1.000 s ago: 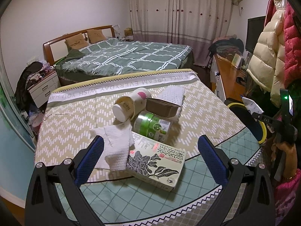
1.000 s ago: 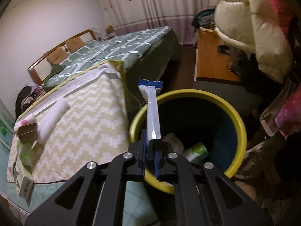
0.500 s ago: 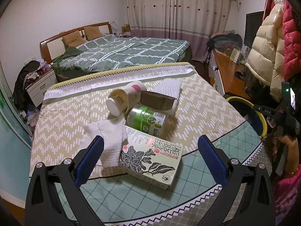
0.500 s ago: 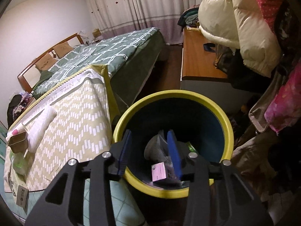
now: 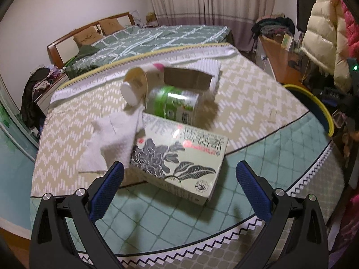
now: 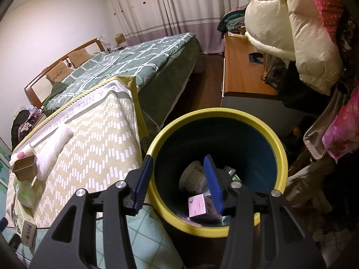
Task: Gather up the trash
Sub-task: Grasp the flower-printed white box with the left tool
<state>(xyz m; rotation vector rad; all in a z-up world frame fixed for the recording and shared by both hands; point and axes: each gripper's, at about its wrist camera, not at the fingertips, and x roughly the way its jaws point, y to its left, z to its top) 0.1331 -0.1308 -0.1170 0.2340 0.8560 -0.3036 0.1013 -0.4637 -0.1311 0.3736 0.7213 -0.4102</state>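
our left gripper hangs wide open with nothing between its pads, pointing down at the pile on the bedspread. the flat box lies straight ahead, just past the fingertips, its near corner almost between them. a tissue lies ahead to the left, leaning on the box, and a green can and a cup sit further ahead, touching each other. we judge the box is next: we should lower squarely over its short width, keep the left finger clear of the tissue, and close only once both pads flank the sides.

our right gripper hovers over the bin, its jaws opening and empty; trash already lies below and ahead of it inside.
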